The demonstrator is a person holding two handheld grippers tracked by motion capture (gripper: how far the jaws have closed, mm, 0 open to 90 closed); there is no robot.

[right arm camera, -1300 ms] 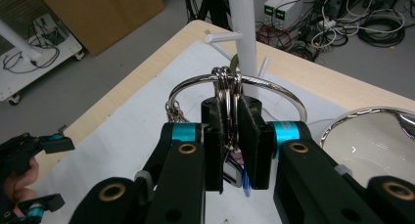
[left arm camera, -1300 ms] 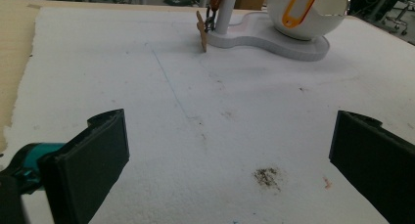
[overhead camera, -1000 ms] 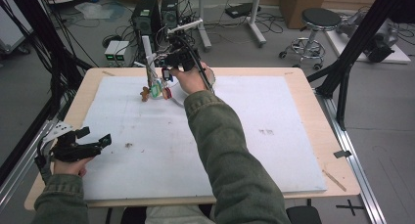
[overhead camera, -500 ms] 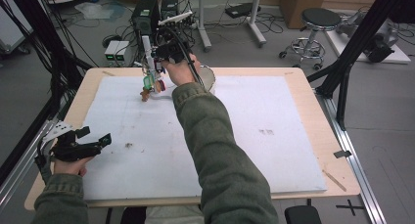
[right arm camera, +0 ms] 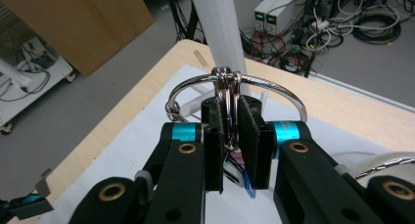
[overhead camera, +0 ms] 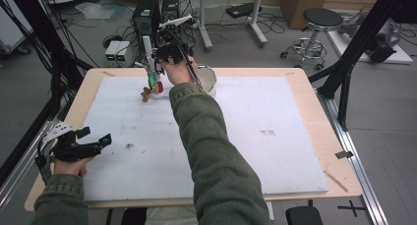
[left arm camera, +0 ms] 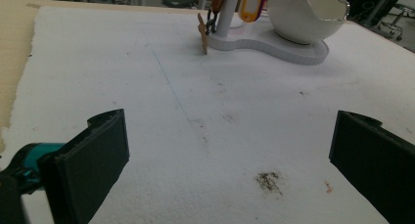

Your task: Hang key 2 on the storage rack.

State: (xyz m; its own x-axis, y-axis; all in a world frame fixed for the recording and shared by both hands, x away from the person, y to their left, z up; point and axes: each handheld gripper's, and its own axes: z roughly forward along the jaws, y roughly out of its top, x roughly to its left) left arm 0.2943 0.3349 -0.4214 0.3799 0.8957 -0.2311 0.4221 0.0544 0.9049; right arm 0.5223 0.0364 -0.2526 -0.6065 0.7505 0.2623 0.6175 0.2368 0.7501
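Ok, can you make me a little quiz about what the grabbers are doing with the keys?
1. True or false: the right gripper has its jaws shut on the key rings.
2. What stands right behind those rings? A) the white post B) a blue bottle C) a red book
3. Fill in: the left gripper is ____, with bare white mat between its jaws.

Key
1. True. The jaws pinch the silver rings, with tags hanging below.
2. A. The post rises from the white stand, beside the cracked-egg bowl.
3. Open. It holds nothing, near the table's front left corner in the high view.
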